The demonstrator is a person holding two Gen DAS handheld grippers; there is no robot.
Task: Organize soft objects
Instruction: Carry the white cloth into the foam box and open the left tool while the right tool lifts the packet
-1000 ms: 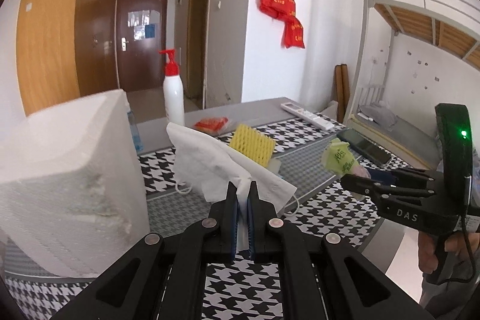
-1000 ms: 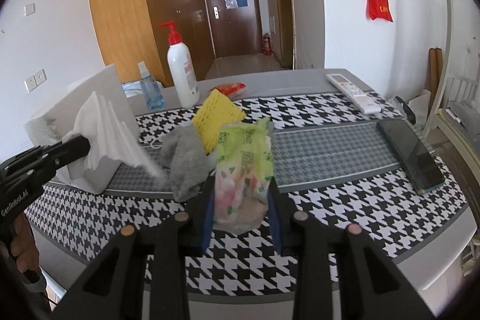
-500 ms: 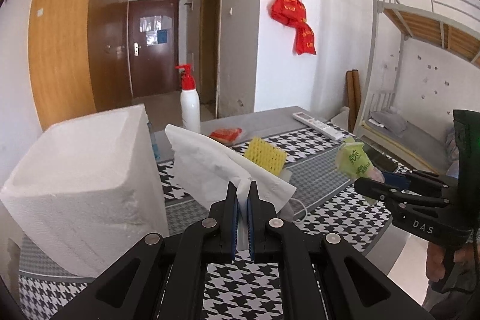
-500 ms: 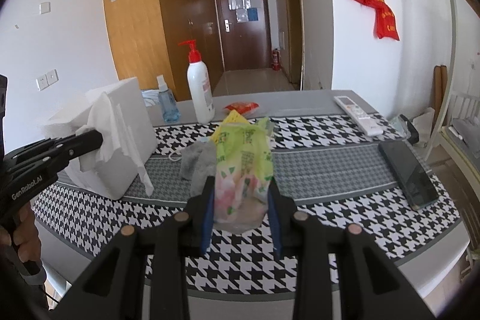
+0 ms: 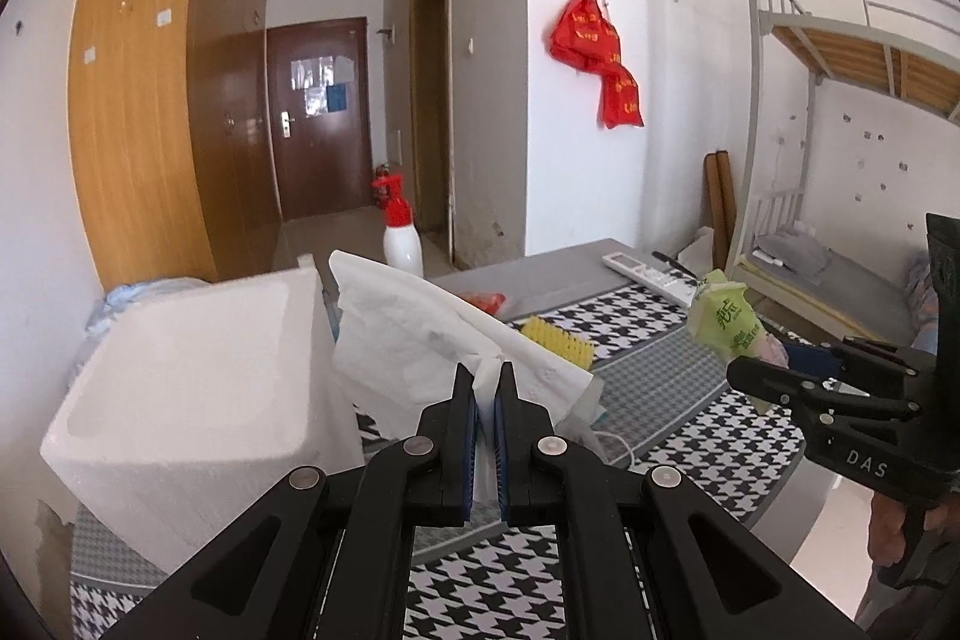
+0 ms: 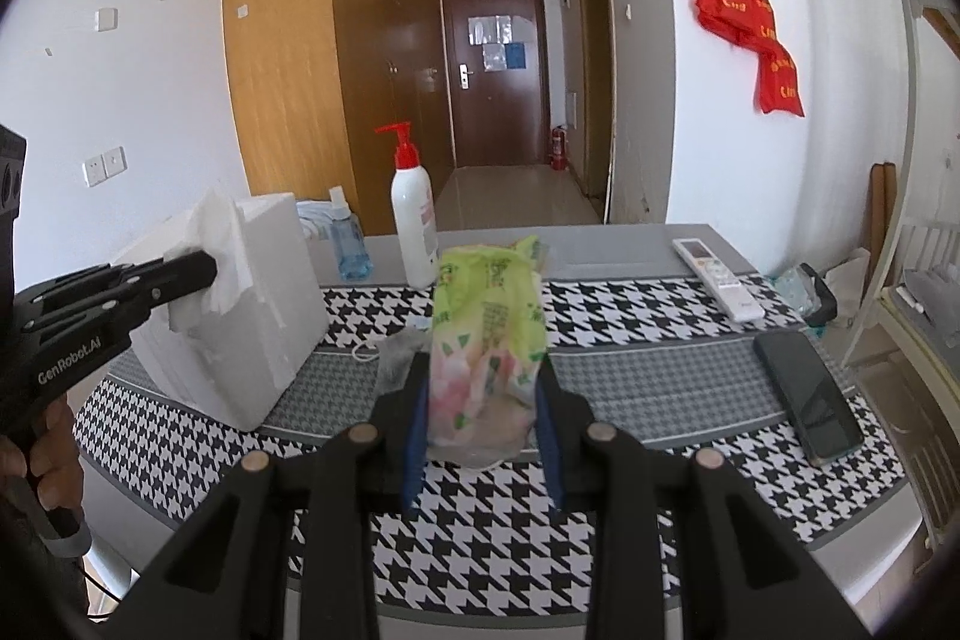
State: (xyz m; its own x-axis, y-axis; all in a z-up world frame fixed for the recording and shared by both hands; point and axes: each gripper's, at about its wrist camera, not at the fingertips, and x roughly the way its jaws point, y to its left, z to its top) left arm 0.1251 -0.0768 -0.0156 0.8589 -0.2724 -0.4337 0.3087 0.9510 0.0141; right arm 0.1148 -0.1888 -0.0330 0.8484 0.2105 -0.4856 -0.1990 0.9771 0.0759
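1. While you hold both tools above the houndstooth table (image 6: 630, 352), your left gripper (image 5: 486, 388) is clamped tight on one white tissue sheet (image 5: 414, 334), which fans out above the table just beside the single white foam box (image 5: 180, 388).
2. Your right gripper (image 6: 483, 406) is closed around one green tissue packet (image 6: 486, 340), its two blue pads pressing the packet's sides; the packet stands upright between them, lifted clear of the cloth.
3. One grey cloth (image 6: 399, 349) lies on the table behind the packet, partly hidden by it.
4. One yellow sponge (image 5: 558, 337) rests on the table beyond the tissue sheet.
5. Count two bottles at the far edge: one white pump bottle (image 6: 414, 226) with a red top, and one small blue bottle (image 6: 348, 244) beside it.
6. One white remote (image 6: 717, 277) and one dark phone (image 6: 807, 397) lie to the right, apart from each other.
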